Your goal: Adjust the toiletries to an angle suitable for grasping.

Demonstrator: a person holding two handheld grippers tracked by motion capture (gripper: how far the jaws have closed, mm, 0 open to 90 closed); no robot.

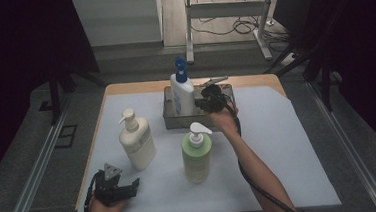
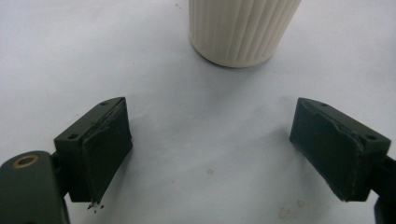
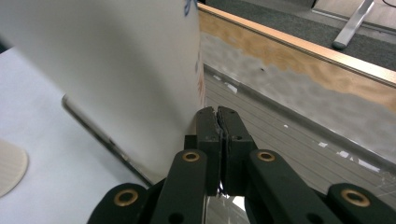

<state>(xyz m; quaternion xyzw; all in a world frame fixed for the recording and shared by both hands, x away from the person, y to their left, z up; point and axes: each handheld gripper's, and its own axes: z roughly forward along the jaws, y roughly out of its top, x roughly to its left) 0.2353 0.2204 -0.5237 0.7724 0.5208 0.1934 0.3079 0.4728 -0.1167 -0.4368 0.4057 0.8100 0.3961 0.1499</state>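
The right gripper [image 1: 199, 103] has its jaws pressed together on nothing, just beside the white bottle with the blue pump [image 1: 181, 94] standing in the metal tray [image 1: 227, 90]. The left gripper [image 1: 131, 186] rests wide open on the table [image 1: 279, 144], near the cream bottle [image 1: 136, 140].

1. Left gripper [image 1: 115, 187]: black body, grey three-cornered plate on top, black cable trailing.
2. Right gripper [image 3: 218, 122]: black linkage arms with brass-coloured pivot rings and small screw holes.
3. Pads [image 2: 106, 147]: dark, rectangular, frayed edges.
4. Forearms: bare, no sleeves.
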